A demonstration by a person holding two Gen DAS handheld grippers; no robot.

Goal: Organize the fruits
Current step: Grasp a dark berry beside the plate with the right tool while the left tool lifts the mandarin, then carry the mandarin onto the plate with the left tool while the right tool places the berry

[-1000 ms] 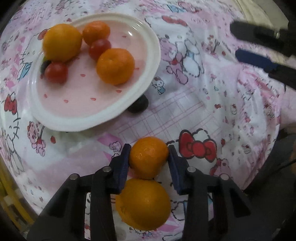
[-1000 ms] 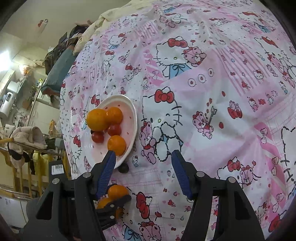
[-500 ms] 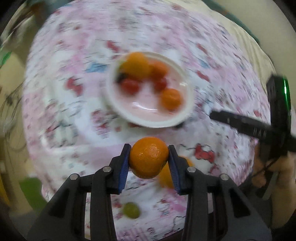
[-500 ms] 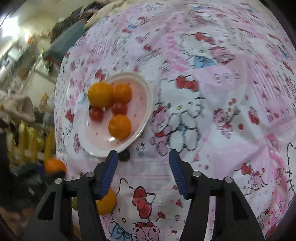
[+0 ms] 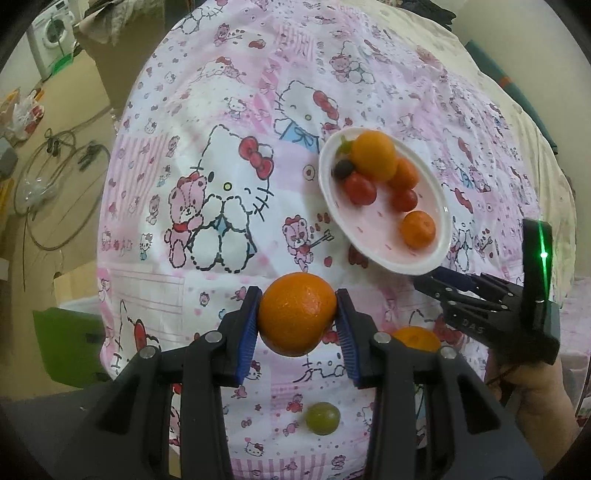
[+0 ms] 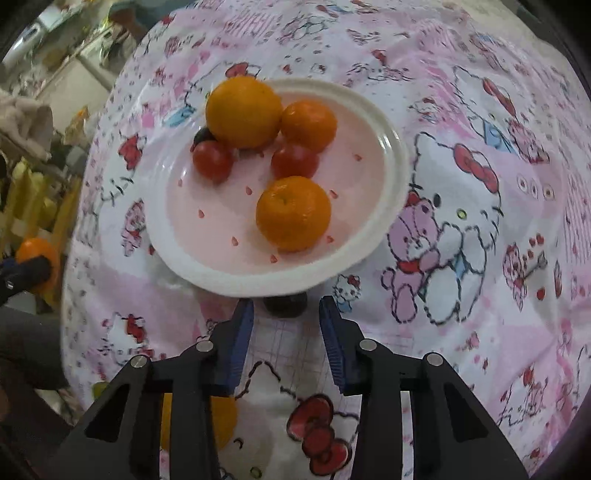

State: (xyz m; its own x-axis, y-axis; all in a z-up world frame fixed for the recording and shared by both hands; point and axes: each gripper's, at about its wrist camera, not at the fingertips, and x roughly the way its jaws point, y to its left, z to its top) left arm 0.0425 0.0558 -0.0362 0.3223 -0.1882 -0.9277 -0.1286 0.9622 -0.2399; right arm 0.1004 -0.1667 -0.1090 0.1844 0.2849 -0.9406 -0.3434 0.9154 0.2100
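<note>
My left gripper [image 5: 298, 314] is shut on a small orange [image 5: 297, 319], held above the pink cartoon cloth. The white plate [image 5: 384, 258] to its upper right holds a big orange [image 5: 373, 155], two smaller oranges, two red tomatoes and a dark grape. My right gripper [image 6: 286, 317] points down at the plate's near rim [image 6: 236, 284], and its jaws are closing. A dark grape [image 6: 284, 305] lies on the cloth at its fingertips, untouched by the pads. In the left wrist view the right gripper [image 5: 430, 282] sits beside the plate.
A loose orange [image 5: 415, 338] and a green grape [image 5: 322, 418] lie on the cloth near the table's front edge. A person's hand [image 5: 532, 402] holds the right gripper. Cables [image 5: 55, 177] and a washing machine [image 5: 51, 26] are on the floor past the table's left edge.
The left gripper lifted its orange off the cloth, away from the other orange, and rolled. The right gripper sank toward the plate's near rim and the dark grape, its jaws narrowing.
</note>
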